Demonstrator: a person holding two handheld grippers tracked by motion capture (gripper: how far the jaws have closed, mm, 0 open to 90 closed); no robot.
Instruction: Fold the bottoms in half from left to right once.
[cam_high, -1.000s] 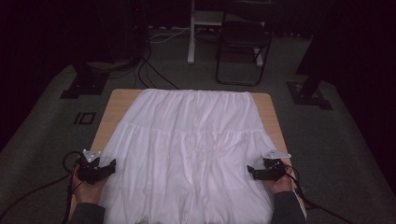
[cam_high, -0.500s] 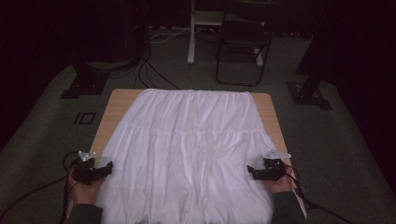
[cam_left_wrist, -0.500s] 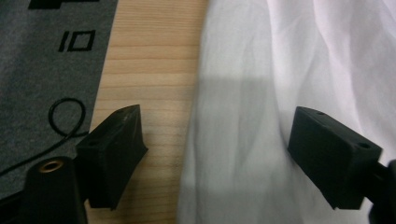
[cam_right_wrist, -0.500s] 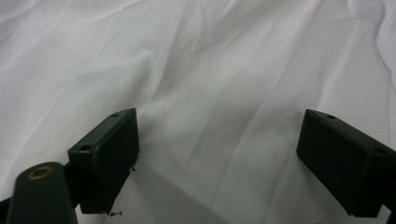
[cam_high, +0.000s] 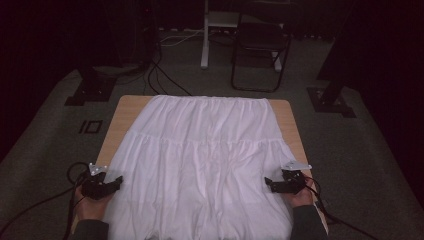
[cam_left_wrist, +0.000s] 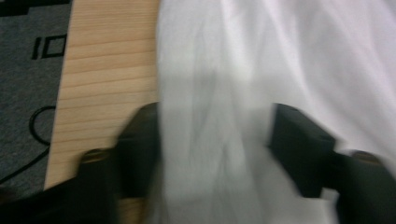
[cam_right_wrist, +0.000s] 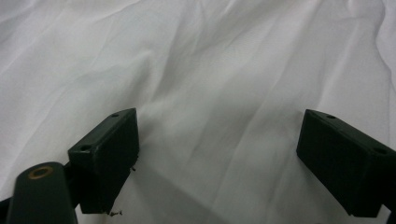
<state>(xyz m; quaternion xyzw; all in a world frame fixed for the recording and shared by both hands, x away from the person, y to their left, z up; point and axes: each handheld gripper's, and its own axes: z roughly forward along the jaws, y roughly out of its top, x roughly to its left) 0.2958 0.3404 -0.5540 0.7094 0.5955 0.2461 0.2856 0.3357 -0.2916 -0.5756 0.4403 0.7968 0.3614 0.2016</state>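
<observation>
On the table (cam_high: 131, 107), white skirt (cam_high: 200, 165)

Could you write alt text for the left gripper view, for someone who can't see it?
A blurred close-up: the left gripper has its two black jaws astride a raised fold at the edge of a white skirt, having just been closing on it. Left of the cloth lies the bare wooden table.

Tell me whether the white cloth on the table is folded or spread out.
Spread out. In the high view the white cloth lies flat in one layer over most of the wooden table, only lightly wrinkled, with no folded-over part in sight.
</observation>
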